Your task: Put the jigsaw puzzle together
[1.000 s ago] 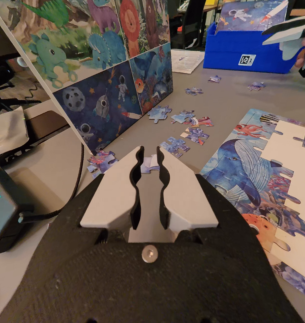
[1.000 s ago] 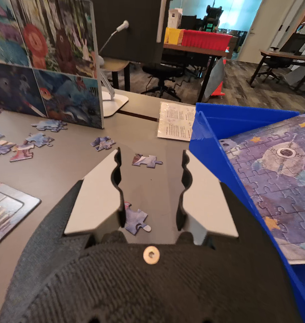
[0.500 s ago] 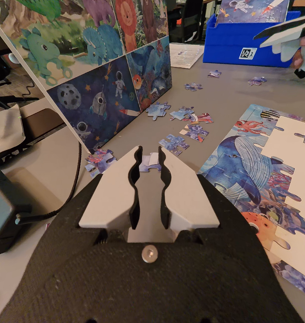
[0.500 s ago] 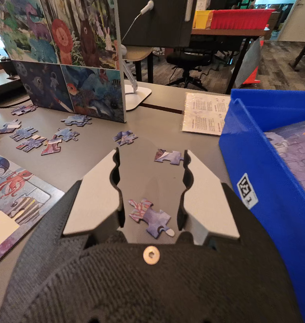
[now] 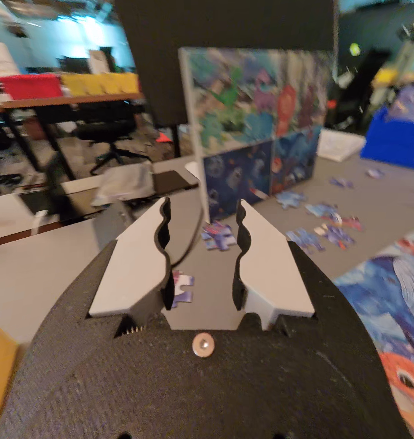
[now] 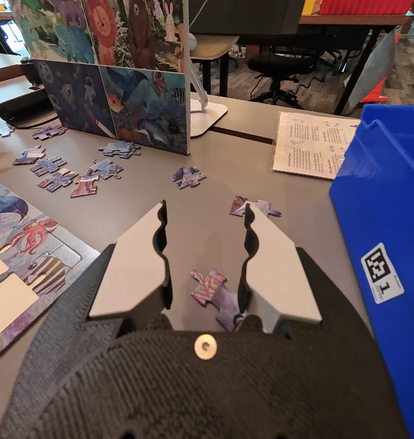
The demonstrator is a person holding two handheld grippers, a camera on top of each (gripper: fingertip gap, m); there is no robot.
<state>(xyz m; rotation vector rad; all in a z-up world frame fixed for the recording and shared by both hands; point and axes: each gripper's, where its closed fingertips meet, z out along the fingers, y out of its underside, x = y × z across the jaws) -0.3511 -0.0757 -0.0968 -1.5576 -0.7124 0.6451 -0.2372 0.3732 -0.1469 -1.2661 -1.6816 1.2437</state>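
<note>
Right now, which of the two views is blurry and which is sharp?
Left wrist view: motion-smeared, picture board and loose pieces soft, only the left gripper crisp. Right wrist view: sharp, pink-striped piece clear between the right gripper fingers; wide-angle bending at the blue bin.

Eleven loose puzzle pieces (image 6: 188, 177), one blue bin (image 6: 388, 213), one reference board (image 6: 120, 78)

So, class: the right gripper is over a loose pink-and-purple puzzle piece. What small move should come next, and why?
Probably lower the right gripper and shift it slightly right, then close. Its jaws are open and empty, and the pink-and-purple piece lies flat on the table, nearer the right finger and partly hidden by it.
</note>
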